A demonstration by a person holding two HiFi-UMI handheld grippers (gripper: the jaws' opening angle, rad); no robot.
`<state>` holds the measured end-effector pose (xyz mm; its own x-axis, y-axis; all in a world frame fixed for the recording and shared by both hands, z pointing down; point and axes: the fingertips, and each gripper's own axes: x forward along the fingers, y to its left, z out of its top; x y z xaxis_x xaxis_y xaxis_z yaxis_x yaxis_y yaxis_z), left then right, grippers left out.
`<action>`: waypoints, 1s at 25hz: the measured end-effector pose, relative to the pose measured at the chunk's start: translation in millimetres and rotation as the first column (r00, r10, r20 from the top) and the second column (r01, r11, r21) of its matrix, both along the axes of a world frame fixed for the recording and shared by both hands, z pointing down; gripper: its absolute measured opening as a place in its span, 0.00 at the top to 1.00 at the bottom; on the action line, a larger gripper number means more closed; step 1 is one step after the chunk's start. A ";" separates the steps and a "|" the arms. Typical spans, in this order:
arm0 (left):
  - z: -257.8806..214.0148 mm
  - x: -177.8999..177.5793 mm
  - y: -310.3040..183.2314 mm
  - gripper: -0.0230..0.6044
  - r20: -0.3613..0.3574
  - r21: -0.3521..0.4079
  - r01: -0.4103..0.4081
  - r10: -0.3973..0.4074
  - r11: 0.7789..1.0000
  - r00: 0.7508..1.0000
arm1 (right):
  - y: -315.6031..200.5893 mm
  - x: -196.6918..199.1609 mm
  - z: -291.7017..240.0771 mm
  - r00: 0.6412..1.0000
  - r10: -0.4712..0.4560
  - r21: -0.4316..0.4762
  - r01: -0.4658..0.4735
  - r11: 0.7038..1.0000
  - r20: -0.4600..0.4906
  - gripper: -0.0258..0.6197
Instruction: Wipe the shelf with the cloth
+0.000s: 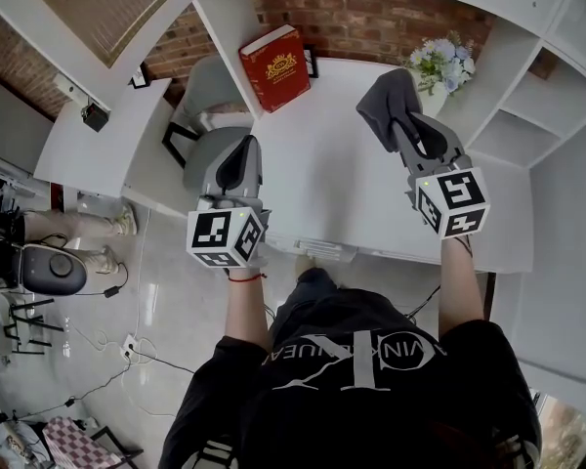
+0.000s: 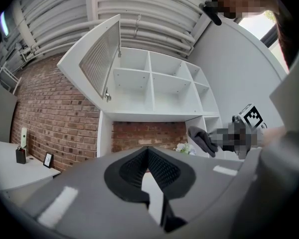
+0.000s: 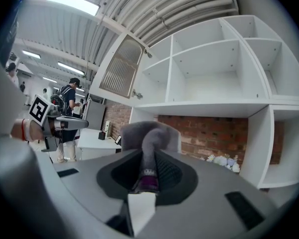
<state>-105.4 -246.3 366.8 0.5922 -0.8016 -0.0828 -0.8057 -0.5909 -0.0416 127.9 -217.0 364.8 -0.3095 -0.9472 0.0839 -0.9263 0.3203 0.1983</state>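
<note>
A person stood facing a white shelf (image 1: 342, 174), shown from a head camera looking steeply down, with a gripper in each hand. The right gripper (image 1: 402, 130), at two o'clock in the view, pinched a dark grey cloth (image 1: 389, 96) that bunched beyond its jaw tips over the shelf surface. The left gripper (image 1: 242, 159), at ten o'clock, had its jaws pressed together and held nothing. A red book (image 1: 275, 66) stood at twelve o'clock by the brick back wall. Pale flowers (image 1: 441, 62) sat near the cloth, at its two o'clock.
</note>
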 end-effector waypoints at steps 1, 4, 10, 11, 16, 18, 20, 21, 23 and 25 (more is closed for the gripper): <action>0.6 -1.1 1.1 0.95 0.000 -0.002 0.004 -0.004 1.000 1.000 | 2.0 1.4 1.6 1.000 0.003 -0.001 -0.003 1.000 0.003 0.85; 1.9 -2.9 3.0 0.95 -0.001 -0.006 0.012 -0.012 1.000 1.000 | 7.1 6.8 5.5 1.000 0.015 -0.001 -0.015 1.000 0.011 0.85; 5.1 -2.7 3.8 0.95 0.000 -0.011 0.018 -0.018 1.000 1.000 | 11.3 15.5 11.1 0.999 0.029 0.001 -0.029 1.000 0.033 0.85; 4.9 -2.5 3.8 0.95 -0.002 -0.012 0.018 -0.018 1.000 1.000 | 12.0 15.7 10.3 0.999 0.028 0.007 -0.028 1.000 0.034 0.85; 2.1 -1.2 3.8 0.95 -0.005 -0.011 0.016 -0.016 1.000 1.000 | 15.4 14.1 4.5 1.000 0.022 0.036 -0.022 0.999 0.019 0.85; 1.5 0.2 3.3 0.95 -0.004 -0.010 0.016 -0.016 1.000 1.000 | 15.0 14.9 3.8 1.000 0.023 0.041 -0.024 0.999 0.017 0.85; 1.7 1.5 3.4 0.95 -0.002 -0.010 0.016 -0.016 1.000 1.000 | 15.1 16.0 4.1 1.000 0.023 0.044 -0.024 0.999 0.017 0.85; 1.8 1.7 3.7 0.95 -0.001 -0.010 0.016 -0.016 1.000 1.000 | 15.6 16.1 4.4 1.000 0.022 0.045 -0.023 0.999 0.019 0.85; 1.3 1.2 4.6 0.95 0.000 -0.010 0.017 -0.017 1.000 1.000 | 17.2 15.7 4.6 1.000 0.020 0.045 -0.021 0.999 0.022 0.85; 0.5 0.4 5.7 0.95 0.001 -0.008 0.018 -0.018 1.000 1.000 | 18.7 15.2 5.0 0.999 0.020 0.044 -0.021 0.999 0.025 0.85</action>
<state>-105.0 -240.6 367.3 0.5780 -0.8126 -0.0752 -0.8160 -0.5769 -0.0377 143.2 -198.3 369.8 -0.2918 -0.9559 0.0341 -0.9373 0.2928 0.1892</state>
